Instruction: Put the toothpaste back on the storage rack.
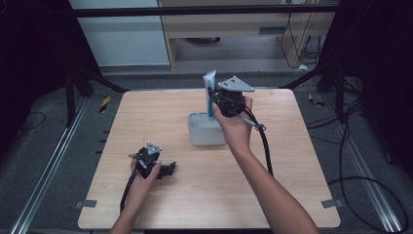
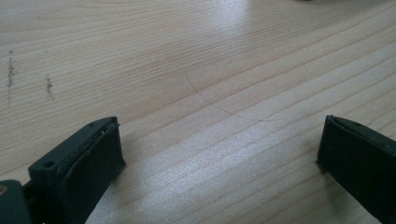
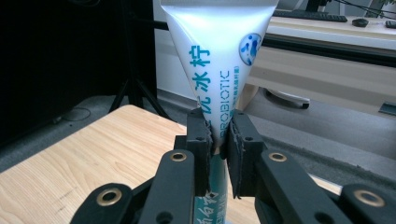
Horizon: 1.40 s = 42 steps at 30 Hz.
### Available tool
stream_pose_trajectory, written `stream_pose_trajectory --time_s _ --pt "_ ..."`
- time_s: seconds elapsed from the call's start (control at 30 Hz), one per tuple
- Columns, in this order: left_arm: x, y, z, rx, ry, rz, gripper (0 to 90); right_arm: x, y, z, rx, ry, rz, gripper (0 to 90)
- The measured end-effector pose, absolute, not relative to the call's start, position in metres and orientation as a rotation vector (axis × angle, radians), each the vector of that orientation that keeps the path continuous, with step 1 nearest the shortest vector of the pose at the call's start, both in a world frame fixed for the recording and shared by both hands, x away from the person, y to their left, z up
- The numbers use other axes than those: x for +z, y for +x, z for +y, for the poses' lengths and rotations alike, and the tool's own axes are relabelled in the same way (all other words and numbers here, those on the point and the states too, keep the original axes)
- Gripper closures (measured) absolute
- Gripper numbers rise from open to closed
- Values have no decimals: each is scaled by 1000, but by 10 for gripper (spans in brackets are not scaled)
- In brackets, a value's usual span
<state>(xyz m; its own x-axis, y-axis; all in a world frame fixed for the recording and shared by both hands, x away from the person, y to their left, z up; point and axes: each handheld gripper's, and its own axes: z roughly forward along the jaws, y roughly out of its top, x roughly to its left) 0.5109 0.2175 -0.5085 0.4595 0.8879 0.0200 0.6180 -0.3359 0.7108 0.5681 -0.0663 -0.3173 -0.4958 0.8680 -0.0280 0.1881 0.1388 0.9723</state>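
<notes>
Right hand-held gripper (image 1: 212, 92): raised above the middle of the bench's far half, held in the person's right hand (image 1: 234, 124); its jaws are pressed against a toothpaste tube, one on each flat side.
Toothpaste tube (image 3: 219, 60): white and teal, printed with blue characters and the word PROBIOTIC; upright, with its flat crimped end at the top and its lower part running down between the jaws. In the high view it stands over the container, its lower end at the container's mouth; whether it touches the container cannot be told.
Container (image 1: 204, 131): a white open box resting on the bench (image 1: 292, 161), near the middle and towards the far edge, directly below the right hand-held gripper.
Left hand-held gripper (image 1: 168, 169): low over the bench near the near-left corner, in the person's left hand (image 1: 143, 173); its jaws are spread wide, with bare wood between them.
Bench surface: light wood grain; the left gripper view shows a thin curved line (image 2: 224, 105) and a few small dark marks (image 2: 11, 74) on it.
Cables: a black cable (image 1: 265, 146) trails from the right hand-held gripper across the bench beside the right forearm.
</notes>
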Motion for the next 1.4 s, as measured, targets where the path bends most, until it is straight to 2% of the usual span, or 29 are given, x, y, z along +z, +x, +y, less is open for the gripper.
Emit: stream_pose_trajectory --time_s 1.4 --pt "-508 511 218 545 2076 1248 0 -367 576 -53 1375 1075 1837 803"
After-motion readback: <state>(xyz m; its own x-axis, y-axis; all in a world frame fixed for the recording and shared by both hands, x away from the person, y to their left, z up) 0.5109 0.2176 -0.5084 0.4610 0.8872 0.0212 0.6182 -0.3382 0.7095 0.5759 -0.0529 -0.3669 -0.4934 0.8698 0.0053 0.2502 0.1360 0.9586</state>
